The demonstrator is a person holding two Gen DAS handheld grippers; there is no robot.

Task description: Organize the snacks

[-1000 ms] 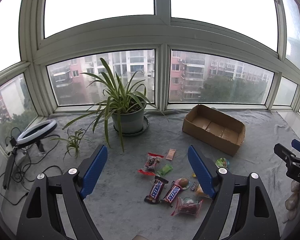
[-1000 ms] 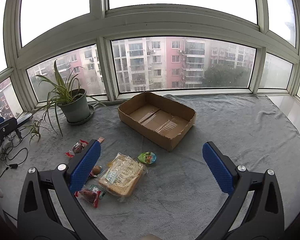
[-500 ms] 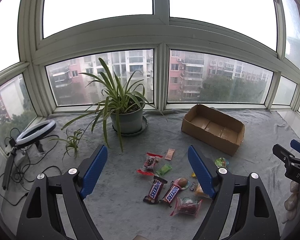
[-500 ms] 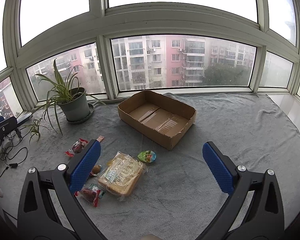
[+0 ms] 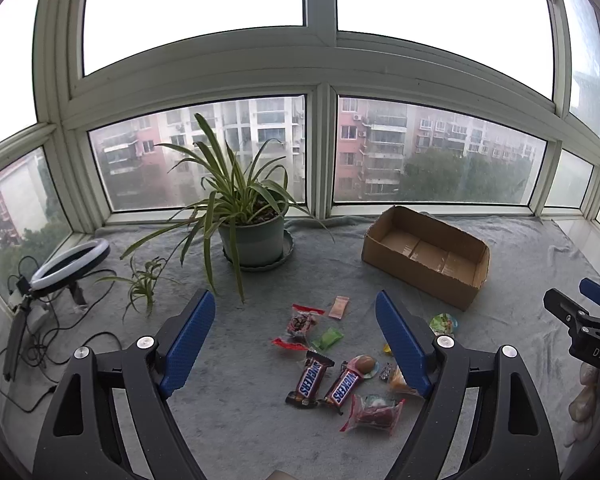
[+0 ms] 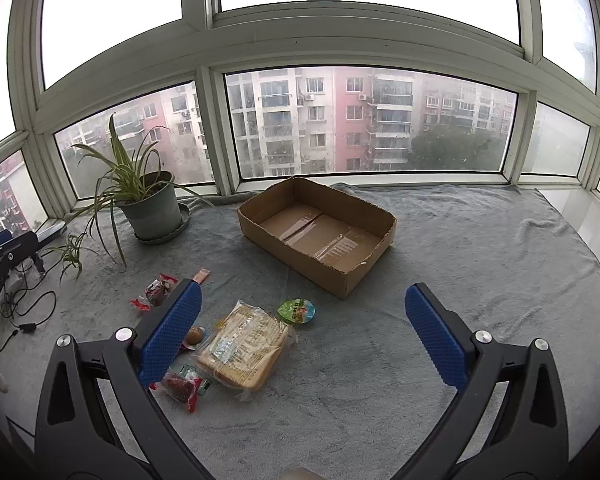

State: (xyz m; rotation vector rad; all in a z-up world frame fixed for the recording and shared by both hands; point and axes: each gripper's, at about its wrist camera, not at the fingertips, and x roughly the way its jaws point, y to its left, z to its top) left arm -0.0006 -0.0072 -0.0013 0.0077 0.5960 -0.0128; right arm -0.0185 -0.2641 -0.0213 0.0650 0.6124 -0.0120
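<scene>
Several snacks lie on the grey cloth: two Snickers bars [image 5: 313,376], a red packet [image 5: 300,324], a green candy [image 5: 327,338], a red-and-clear packet [image 5: 374,414], a round green cup [image 6: 296,311] and a wrapped bread pack [image 6: 244,346]. An empty cardboard box [image 6: 320,236] stands beyond them; it also shows in the left wrist view [image 5: 426,254]. My left gripper [image 5: 296,344] is open and empty above the snacks. My right gripper [image 6: 300,332] is open and empty, the bread just left of its middle.
A potted spider plant [image 5: 252,232] stands at the back left by the windows. A ring light [image 5: 70,266] with cables lies at the far left. The grey cloth [image 6: 480,264] covers the sill, stretching right of the box.
Both views have barely shifted; the left view drifted very slightly. Both grippers stay open and nothing has been picked up.
</scene>
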